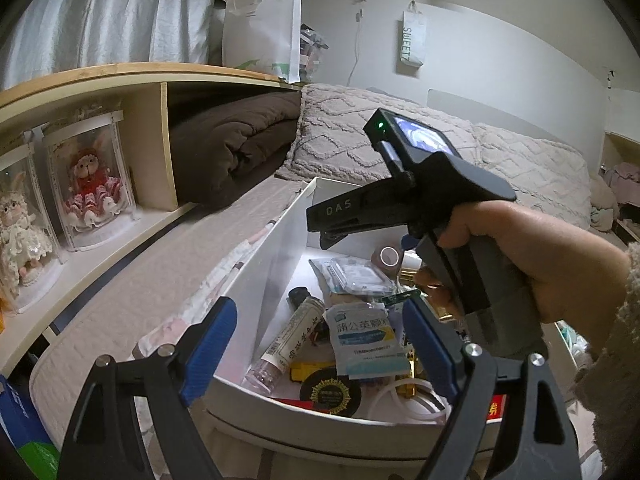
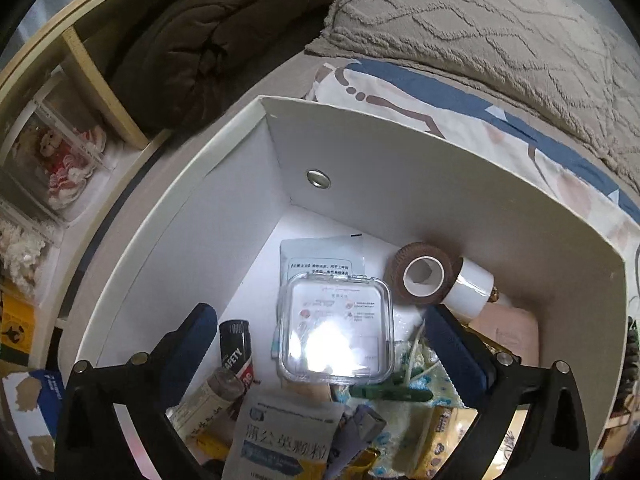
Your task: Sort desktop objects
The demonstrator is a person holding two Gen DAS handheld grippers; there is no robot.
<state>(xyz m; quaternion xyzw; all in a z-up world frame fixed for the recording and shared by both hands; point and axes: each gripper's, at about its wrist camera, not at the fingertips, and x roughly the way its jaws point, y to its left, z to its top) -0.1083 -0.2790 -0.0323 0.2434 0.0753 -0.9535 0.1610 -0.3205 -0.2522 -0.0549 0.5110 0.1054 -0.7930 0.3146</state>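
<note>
A white box (image 2: 400, 184) holds several small items. A clear plastic case (image 2: 336, 328) lies on a white sachet near the box's middle. My right gripper (image 2: 324, 340) hangs over it, open, with its blue pads (image 2: 192, 340) standing clear of the case on both sides. Behind the case lean a brown tape roll (image 2: 420, 276) and a white roll (image 2: 472, 288). A black lighter (image 2: 236, 344) lies to the left. My left gripper (image 1: 316, 320) is open and empty above the box's near rim (image 1: 320, 412), over a printed sachet (image 1: 364, 340) and a tube bottle (image 1: 288, 340). A hand holds the right gripper (image 1: 332, 228) over the box.
The box sits on a bed with a patterned sheet (image 2: 460, 108). Beige pillows (image 1: 400, 140) and a folded brown blanket (image 1: 232, 148) lie behind it. A wooden shelf (image 1: 80, 84) at left holds dolls in clear cases (image 1: 88, 184); a white bag (image 1: 264, 28) stands on top.
</note>
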